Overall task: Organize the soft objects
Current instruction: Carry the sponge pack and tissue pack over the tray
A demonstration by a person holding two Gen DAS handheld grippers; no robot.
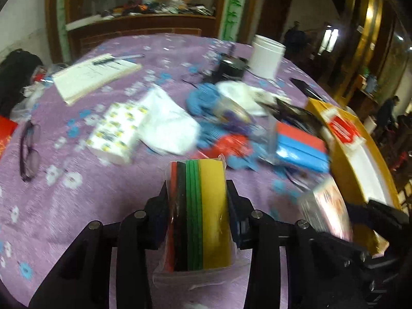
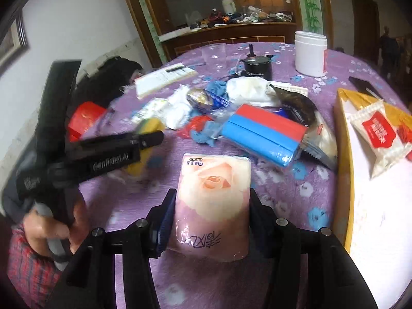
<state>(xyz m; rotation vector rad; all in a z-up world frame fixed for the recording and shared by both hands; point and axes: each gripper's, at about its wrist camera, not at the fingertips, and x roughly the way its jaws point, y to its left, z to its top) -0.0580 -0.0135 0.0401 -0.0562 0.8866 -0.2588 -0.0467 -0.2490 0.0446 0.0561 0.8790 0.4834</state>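
Sponges (image 1: 199, 211) sit clamped in the left gripper (image 1: 198, 206) and tissues (image 2: 213, 203) in the right gripper (image 2: 212, 216), near the box (image 2: 341, 154); both should go rightward over its rim before the fingers release.

Bagged sponge stack (image 1: 199, 213) upright; rose tissue pack (image 2: 212, 203) upright.

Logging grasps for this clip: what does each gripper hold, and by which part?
The left gripper clamps a bagged sponge stack across its outer faces. The right gripper grips a rose tissue pack by its two side edges, near the lower half.
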